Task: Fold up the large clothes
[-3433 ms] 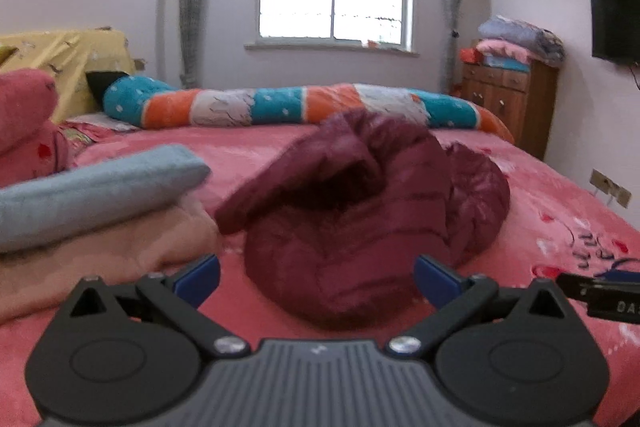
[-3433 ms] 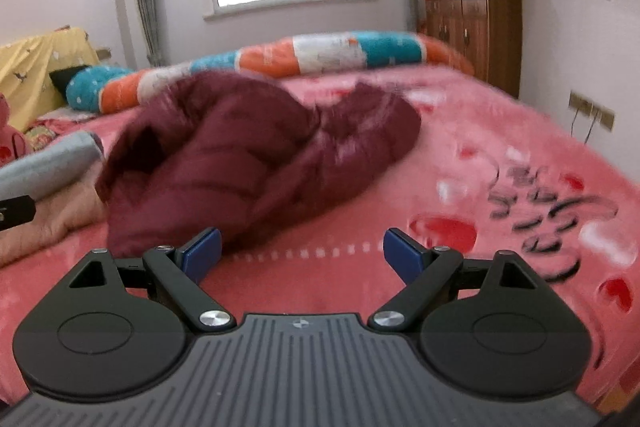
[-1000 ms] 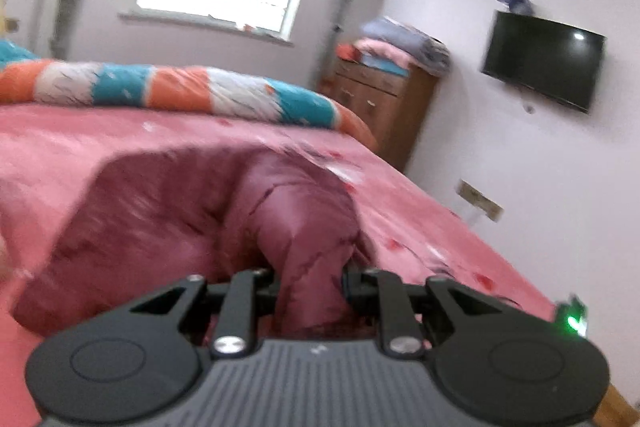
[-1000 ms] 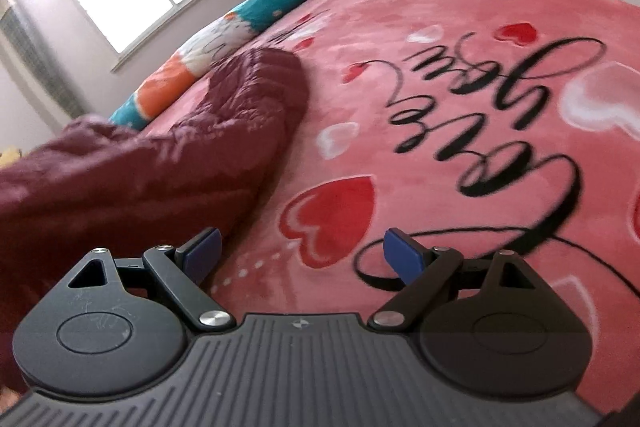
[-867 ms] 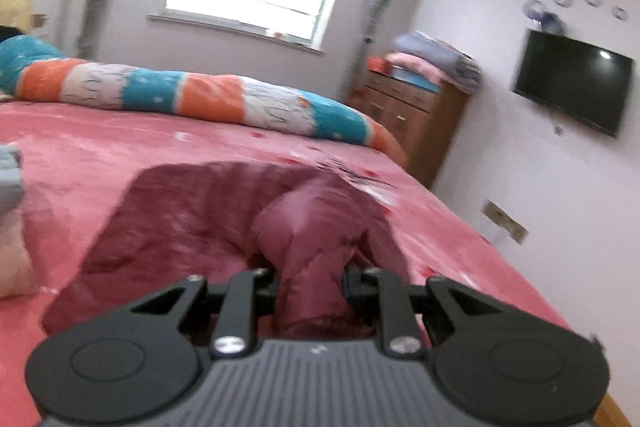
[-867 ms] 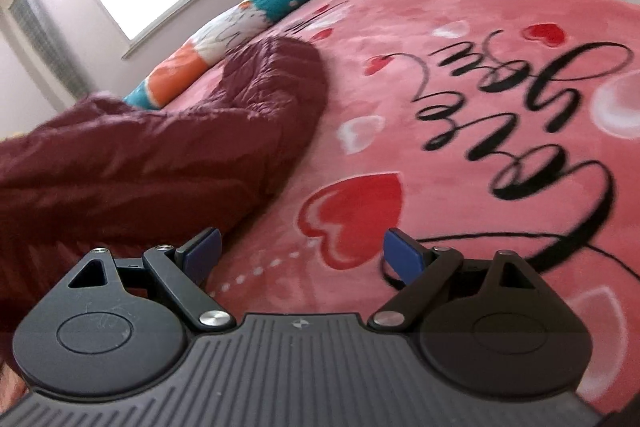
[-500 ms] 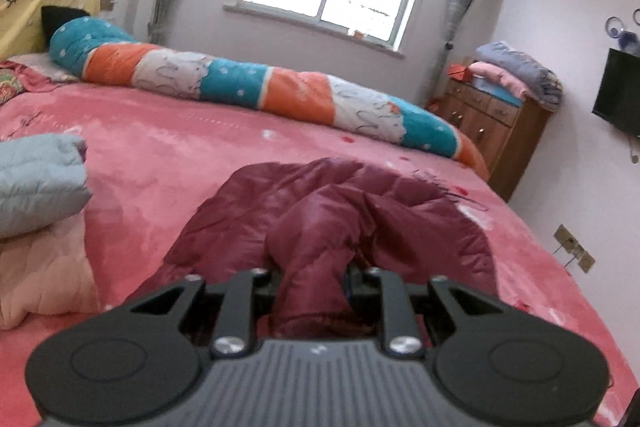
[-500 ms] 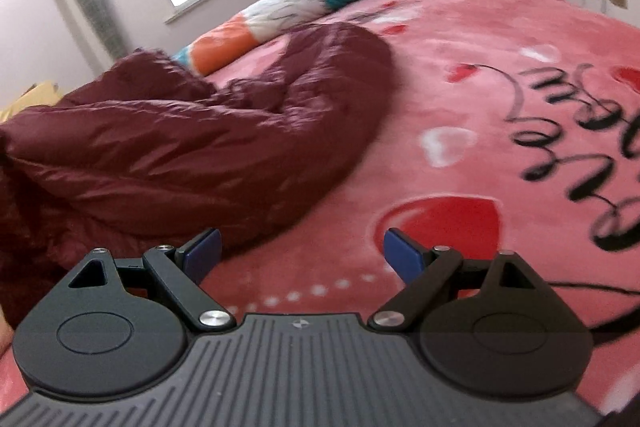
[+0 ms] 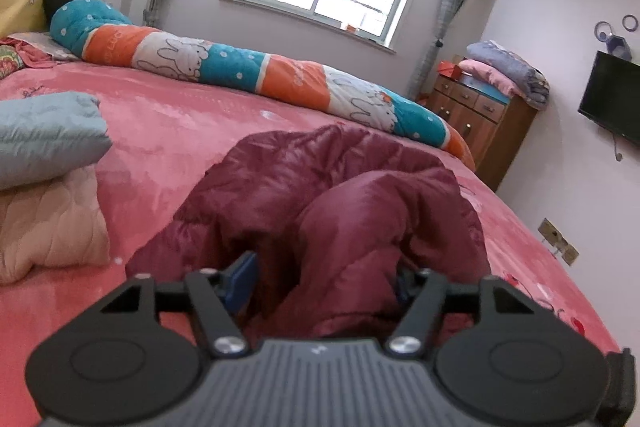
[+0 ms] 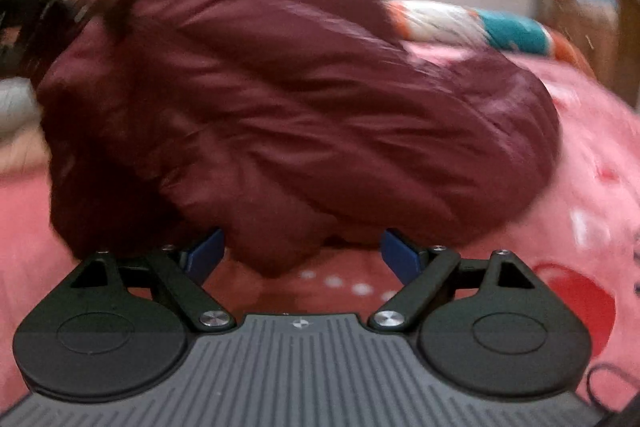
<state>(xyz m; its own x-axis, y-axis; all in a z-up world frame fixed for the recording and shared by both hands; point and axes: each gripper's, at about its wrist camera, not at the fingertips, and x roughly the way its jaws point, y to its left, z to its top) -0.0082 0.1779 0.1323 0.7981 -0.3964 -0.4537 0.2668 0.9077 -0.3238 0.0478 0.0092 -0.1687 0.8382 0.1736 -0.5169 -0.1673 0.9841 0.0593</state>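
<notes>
Maroon puffer jacket [image 9: 320, 195] lying bunched mid pink bed [image 9: 168, 123], bare bedspread stretching right; folded blankets [image 9: 44, 163] sitting left. Left gripper [image 9: 324, 279] tilting down, jaws opening around a fold. Right gripper [image 10: 304, 259] spread wide, empty, nearing jacket hem

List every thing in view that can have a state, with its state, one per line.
Maroon jacket: crumpled on the bed, unfolded.
Left claw: opening, a jacket fold between its fingers.
Right claw: open, at the jacket's edge.
Grey blanket: folded, atop the beige one.
Television: off.
</notes>
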